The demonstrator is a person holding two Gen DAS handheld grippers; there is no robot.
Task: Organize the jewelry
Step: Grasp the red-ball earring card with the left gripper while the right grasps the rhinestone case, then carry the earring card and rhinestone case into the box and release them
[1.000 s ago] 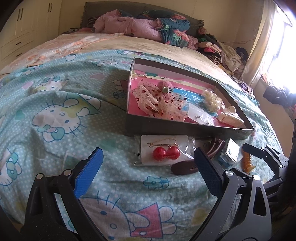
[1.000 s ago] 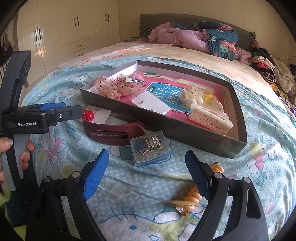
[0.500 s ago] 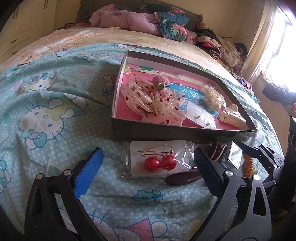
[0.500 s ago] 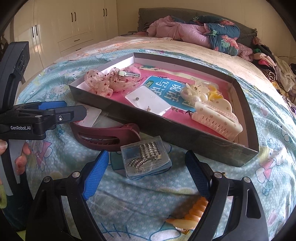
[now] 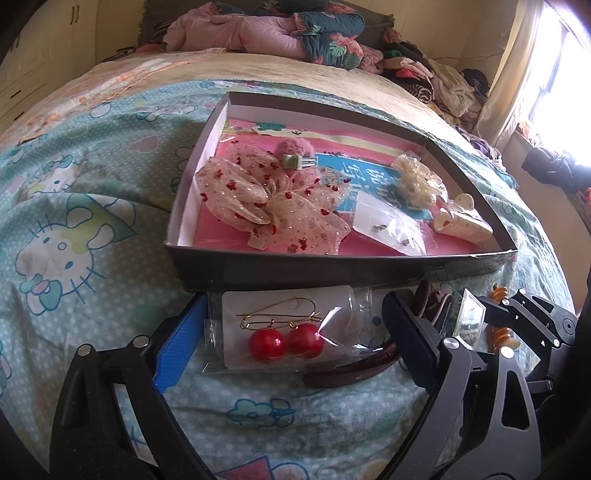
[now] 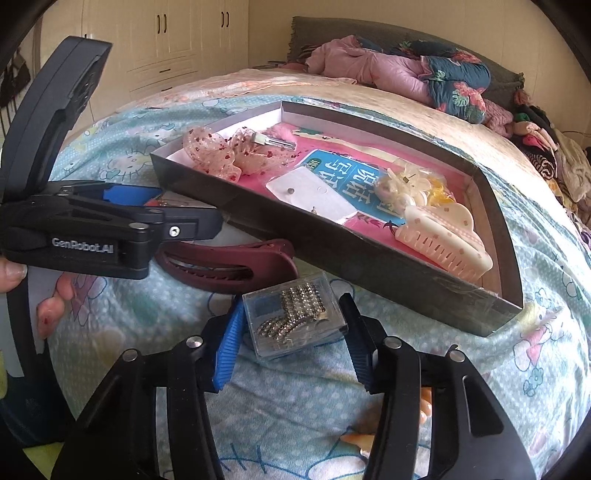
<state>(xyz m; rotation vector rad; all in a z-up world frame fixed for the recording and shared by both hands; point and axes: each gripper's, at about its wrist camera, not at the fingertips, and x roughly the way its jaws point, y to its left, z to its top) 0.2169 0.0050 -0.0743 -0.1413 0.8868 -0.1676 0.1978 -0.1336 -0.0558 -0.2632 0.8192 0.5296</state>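
A dark shallow box (image 5: 332, 267) (image 6: 369, 258) on the bed holds a lace bow (image 5: 269, 203), a cream claw clip (image 6: 443, 243), earring cards and other hair pieces. My left gripper (image 5: 291, 332) is open around a bagged card of red ball earrings (image 5: 284, 341) lying in front of the box. My right gripper (image 6: 291, 332) has its pads close on both sides of a small clear case of rhinestone pieces (image 6: 295, 314); contact is unclear. A maroon hair clip (image 6: 229, 260) (image 5: 354, 369) lies between the two items.
An orange spiral hair tie (image 5: 500, 325) (image 6: 369, 435) lies by the right gripper. The Hello Kitty bedspread (image 5: 92, 240) covers the bed. Piled bedding and clothes (image 5: 277, 33) lie at the headboard. Wardrobes (image 6: 177, 33) stand at the left.
Both grippers have moved forward and down. The left now straddles the earring card. The right has narrowed around the rhinestone case.
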